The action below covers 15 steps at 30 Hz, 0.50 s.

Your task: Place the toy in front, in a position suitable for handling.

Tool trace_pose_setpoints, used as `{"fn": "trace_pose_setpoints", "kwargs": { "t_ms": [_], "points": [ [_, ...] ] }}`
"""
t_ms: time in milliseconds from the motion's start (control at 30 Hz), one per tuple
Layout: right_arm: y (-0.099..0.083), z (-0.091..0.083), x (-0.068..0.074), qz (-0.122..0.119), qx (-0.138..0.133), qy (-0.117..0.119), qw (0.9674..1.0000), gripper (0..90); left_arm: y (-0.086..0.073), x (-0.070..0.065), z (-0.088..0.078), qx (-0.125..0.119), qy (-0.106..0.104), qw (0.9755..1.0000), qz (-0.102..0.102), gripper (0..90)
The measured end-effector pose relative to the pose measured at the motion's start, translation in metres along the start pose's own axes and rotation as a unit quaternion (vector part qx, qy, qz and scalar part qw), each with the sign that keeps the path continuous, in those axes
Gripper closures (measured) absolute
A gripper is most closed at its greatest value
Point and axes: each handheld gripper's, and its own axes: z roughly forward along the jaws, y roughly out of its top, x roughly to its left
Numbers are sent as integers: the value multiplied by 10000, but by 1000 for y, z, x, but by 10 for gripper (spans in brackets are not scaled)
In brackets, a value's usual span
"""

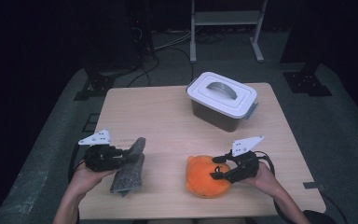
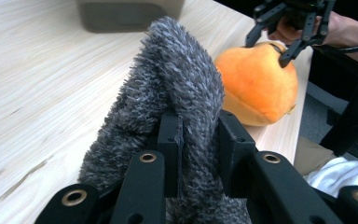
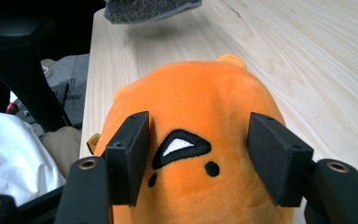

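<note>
We had the left gripper [image 2: 198,140] clamped on the soft, light grey cloth [image 2: 168,84]; the right gripper [image 3: 200,158] stood apart around the squashy orange plush toy [image 3: 200,112], best pinched mid-body.

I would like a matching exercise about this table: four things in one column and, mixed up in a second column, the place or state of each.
Things:
1. fuzzy grey fabric piece
2. round orange plush toy
3. lidded white-topped plastic box
4. light wooden table

States:
A. lid on, at the far side
B. pinched in the left claw
C. carries all the other things
D. between the right claw's spread jaws

Pairs: 1-B, 2-D, 3-A, 4-C
</note>
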Motion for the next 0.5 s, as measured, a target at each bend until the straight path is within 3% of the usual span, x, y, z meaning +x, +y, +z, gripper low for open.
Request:
{"fn": "trace_pose_setpoints", "kwargs": {
  "t_ms": [267,500],
  "points": [
    [0,0,-1,-4,11,8,10000,384,-17,13,-31,76,456,9988,-182,733],
    [1,0,-1,0,13,-7,10000,379,-30,25,-39,329,871,9952,-289,727]
  ]
}}
